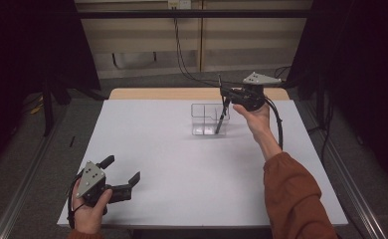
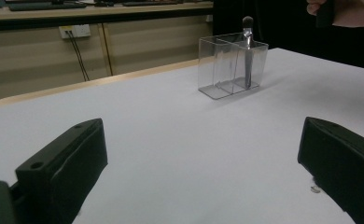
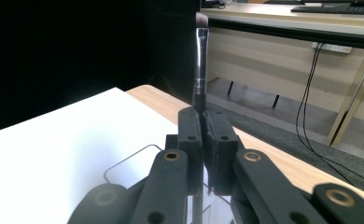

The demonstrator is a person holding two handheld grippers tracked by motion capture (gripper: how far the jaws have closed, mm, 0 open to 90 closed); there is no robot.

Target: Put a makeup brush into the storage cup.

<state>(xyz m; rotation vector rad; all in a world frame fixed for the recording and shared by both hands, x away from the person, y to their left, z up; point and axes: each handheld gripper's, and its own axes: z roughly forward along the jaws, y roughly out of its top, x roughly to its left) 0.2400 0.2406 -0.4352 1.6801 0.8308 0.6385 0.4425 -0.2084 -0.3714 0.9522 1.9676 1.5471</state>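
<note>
A clear divided organizer (image 1: pixel 202 117) stands on the far middle of the white table (image 1: pixel 182 164). A dark makeup brush (image 1: pixel 222 113) leans with its lower end in the organizer's right compartment, bristles up. My right gripper (image 1: pixel 225 93) hovers above the organizer, shut on the brush handle. In the right gripper view the jaws (image 3: pixel 203 116) pinch the brush (image 3: pixel 201 60) just below its ferrule, over the organizer's rim (image 3: pixel 124 163). My left gripper (image 1: pixel 121 168) rests open at the table's front left, nothing between its jaws. In the left gripper view (image 2: pixel 201 130) the organizer (image 2: pixel 222 70) and brush (image 2: pixel 248 51) stand far ahead.
A wooden strip (image 1: pixel 182 93) runs along the table's far edge. Cables (image 1: pixel 182 59) hang down the back wall. Metal rails (image 1: pixel 18 199) flank the table on the floor. The right hand (image 2: pixel 343 11) shows at the top corner of the left gripper view.
</note>
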